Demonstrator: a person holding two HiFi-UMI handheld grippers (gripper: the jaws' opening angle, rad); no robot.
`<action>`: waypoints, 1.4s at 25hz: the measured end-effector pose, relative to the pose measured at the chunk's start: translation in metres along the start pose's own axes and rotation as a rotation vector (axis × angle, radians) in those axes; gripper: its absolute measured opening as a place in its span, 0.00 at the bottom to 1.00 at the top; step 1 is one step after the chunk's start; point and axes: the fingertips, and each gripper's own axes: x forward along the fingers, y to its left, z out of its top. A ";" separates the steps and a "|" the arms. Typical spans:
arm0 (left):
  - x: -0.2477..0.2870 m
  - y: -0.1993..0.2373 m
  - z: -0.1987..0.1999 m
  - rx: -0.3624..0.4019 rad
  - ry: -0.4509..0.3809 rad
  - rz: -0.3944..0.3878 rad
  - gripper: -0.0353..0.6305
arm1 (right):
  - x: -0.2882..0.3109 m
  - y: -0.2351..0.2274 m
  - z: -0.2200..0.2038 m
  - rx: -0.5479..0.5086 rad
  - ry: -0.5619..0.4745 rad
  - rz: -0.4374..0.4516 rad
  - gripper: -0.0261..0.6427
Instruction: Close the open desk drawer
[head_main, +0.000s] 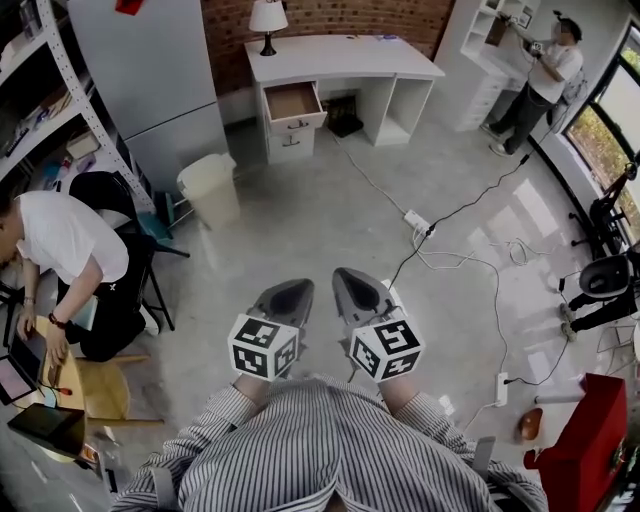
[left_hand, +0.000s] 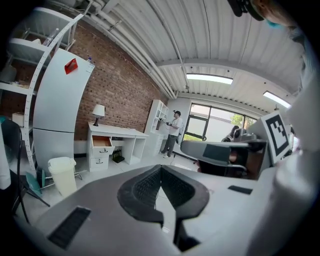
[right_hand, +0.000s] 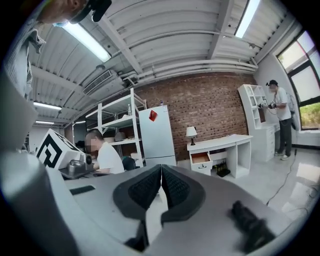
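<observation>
Main risk is the walk-up. Cables (head_main: 455, 235) and a power strip (head_main: 416, 221) lie on the floor (head_main: 300, 230) just right of the straight line to the table (head_main: 345, 55), so drifting right means a trip or snag. A bin (head_main: 210, 188) stands left of that line and could get clipped. At contact, a push off-centre on the drawer (head_main: 292, 103) front may skew it and jam it. A narrow tip may also slide off the front, and a hard shove could rock the lamp (head_main: 267, 22) on top.

The left tool (head_main: 290, 292) and right tool (head_main: 352, 280) are both pressed together, with nothing between the jaws. They are held side by side close to the person's body and aim forward.

The drawer is the top one of the table's left pedestal, pulled out with its inside showing. It is well apart from both tools, ahead and slightly left, with no contact.
</observation>
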 end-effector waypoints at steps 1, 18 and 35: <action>0.003 0.000 0.000 -0.019 -0.010 0.011 0.07 | -0.003 -0.004 -0.003 0.022 -0.005 -0.009 0.06; 0.080 0.053 -0.004 -0.068 0.048 0.019 0.07 | 0.077 -0.050 -0.023 0.063 0.063 0.047 0.06; 0.213 0.224 0.123 0.062 0.032 -0.079 0.07 | 0.289 -0.144 0.046 0.089 0.059 -0.062 0.06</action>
